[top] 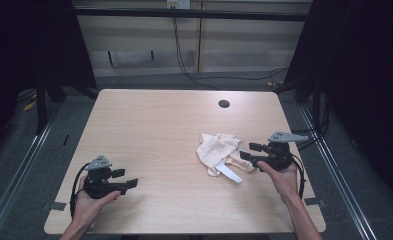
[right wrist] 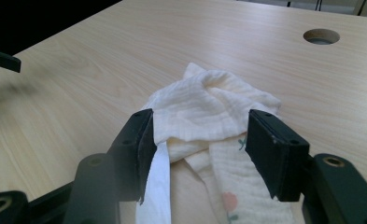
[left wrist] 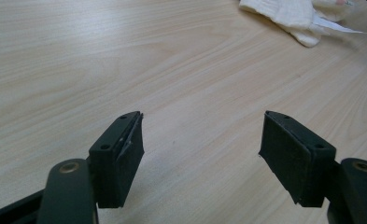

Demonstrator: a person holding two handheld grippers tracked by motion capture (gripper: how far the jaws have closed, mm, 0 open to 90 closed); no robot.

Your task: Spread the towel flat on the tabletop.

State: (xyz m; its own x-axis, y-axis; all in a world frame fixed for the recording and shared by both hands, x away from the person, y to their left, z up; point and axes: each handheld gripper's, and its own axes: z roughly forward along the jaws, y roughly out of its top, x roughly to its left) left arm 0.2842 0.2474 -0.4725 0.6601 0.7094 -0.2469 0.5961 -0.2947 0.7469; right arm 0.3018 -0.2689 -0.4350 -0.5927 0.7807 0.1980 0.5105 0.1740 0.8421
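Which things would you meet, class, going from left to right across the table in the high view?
Left black two-jaw gripper → crumpled cream muslin cloth → right black two-jaw gripper.

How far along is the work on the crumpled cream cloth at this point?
Nothing looks done: the cream cloth lies crumpled on the table, its white label strip trailing out. In hand: the right gripper sits at the cloth with jaws open around its near folds, no grip visible. The left gripper waits open over bare wood. Grasping and any handling of the cloth remain.
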